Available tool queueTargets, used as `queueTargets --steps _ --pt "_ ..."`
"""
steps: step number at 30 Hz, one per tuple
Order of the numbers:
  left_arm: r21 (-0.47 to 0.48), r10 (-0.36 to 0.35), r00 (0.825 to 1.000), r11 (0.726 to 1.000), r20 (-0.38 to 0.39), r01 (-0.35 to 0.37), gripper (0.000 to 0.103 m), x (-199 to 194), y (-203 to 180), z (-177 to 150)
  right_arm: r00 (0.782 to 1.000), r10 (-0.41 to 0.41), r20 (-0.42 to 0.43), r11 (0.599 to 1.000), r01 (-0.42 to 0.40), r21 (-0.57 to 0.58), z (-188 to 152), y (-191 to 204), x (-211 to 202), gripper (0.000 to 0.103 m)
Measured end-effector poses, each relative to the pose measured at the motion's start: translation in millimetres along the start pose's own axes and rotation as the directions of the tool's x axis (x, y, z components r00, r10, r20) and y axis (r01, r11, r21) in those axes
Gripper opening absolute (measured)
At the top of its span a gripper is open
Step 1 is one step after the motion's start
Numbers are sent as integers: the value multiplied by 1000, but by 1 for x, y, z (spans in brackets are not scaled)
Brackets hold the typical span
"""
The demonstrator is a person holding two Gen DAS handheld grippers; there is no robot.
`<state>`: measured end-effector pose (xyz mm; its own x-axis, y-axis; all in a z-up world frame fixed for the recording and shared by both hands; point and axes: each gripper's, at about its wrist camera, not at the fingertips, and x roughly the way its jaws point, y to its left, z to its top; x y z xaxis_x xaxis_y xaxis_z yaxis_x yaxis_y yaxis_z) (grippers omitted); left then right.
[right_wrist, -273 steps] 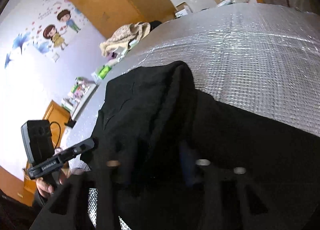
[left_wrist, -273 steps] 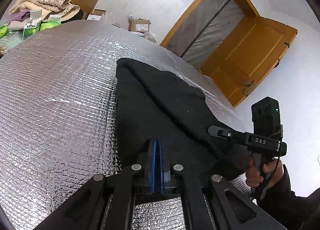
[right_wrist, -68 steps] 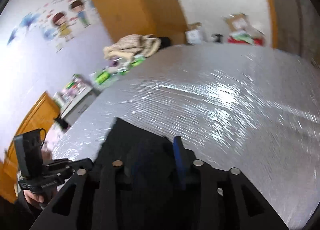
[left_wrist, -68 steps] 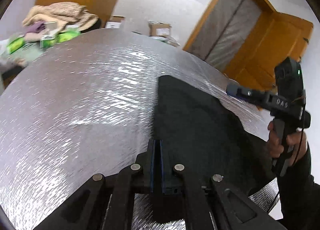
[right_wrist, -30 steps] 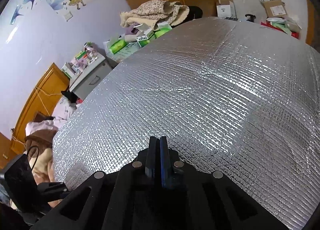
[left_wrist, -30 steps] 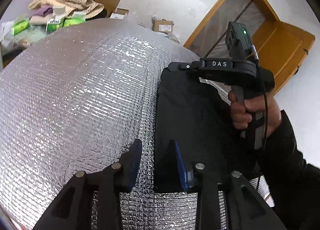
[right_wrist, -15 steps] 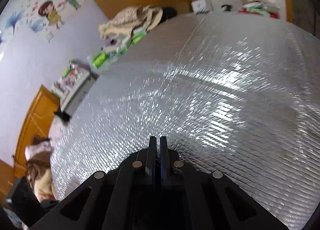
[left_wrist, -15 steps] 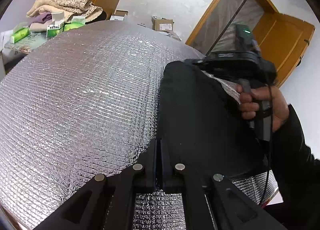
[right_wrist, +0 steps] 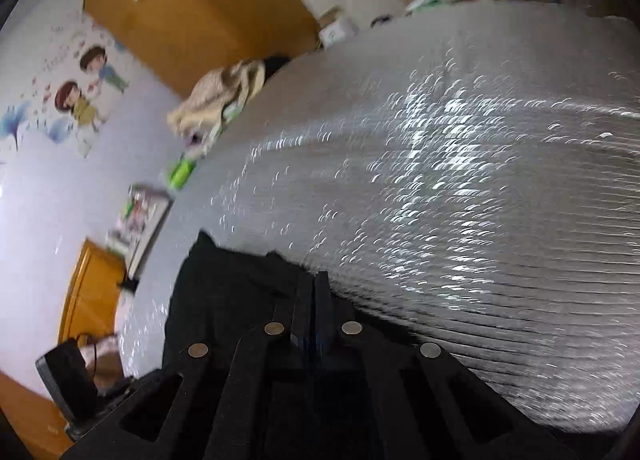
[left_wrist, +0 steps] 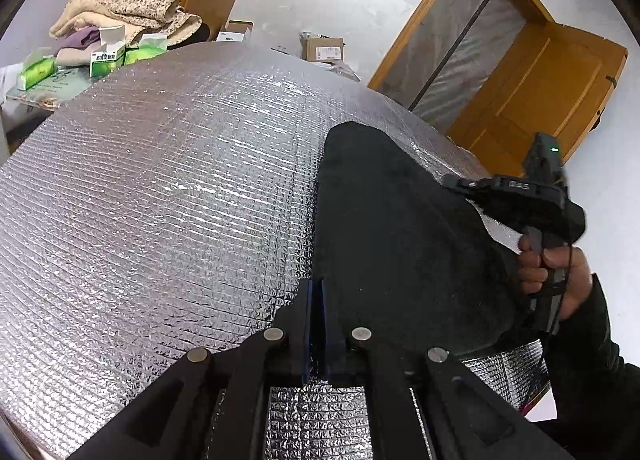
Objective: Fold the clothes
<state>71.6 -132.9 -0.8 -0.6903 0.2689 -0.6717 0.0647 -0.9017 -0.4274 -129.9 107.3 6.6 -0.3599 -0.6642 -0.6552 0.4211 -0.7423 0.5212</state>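
A black garment (left_wrist: 400,244) lies at centre right of the left view on the silver foil mat (left_wrist: 160,200). The left gripper (left_wrist: 315,292), jaws opening, pinches its near edge. The right gripper (right_wrist: 311,292) is clamped on cloth; this blurred view cuts the garment (right_wrist: 224,300) off at lower left.

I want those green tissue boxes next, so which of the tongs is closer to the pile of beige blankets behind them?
Left, likely. The left tongs pinch the black garment's edge toward the beige blankets; the right tongs grip its opposite edge, by the open wooden door.
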Motion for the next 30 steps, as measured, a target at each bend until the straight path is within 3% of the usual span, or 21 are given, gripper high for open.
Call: queueTargets --steps 3,9,16,22,30 --pt "-3 7 999 1000 31 -7 5 -8 -5 6 998 -10 61 1000 11 -21 -5 4 -21 7" --pt "62 -22 993 998 113 15 5 -29 -27 16 996 72 51 995 -69 -71 -42 15 -49 7" --pt "92 -28 999 995 -15 29 5 17 -35 10 999 50 6 984 -48 -171 -100 11 -58 3" --pt "108 -50 999 993 8 49 5 11 -45 7 999 37 33 979 -29 -200 -105 20 -70 7" --pt "128 -79 996 988 -50 84 5 25 -55 3 1000 12 4 976 -11 -219 -117 16 -70 7"
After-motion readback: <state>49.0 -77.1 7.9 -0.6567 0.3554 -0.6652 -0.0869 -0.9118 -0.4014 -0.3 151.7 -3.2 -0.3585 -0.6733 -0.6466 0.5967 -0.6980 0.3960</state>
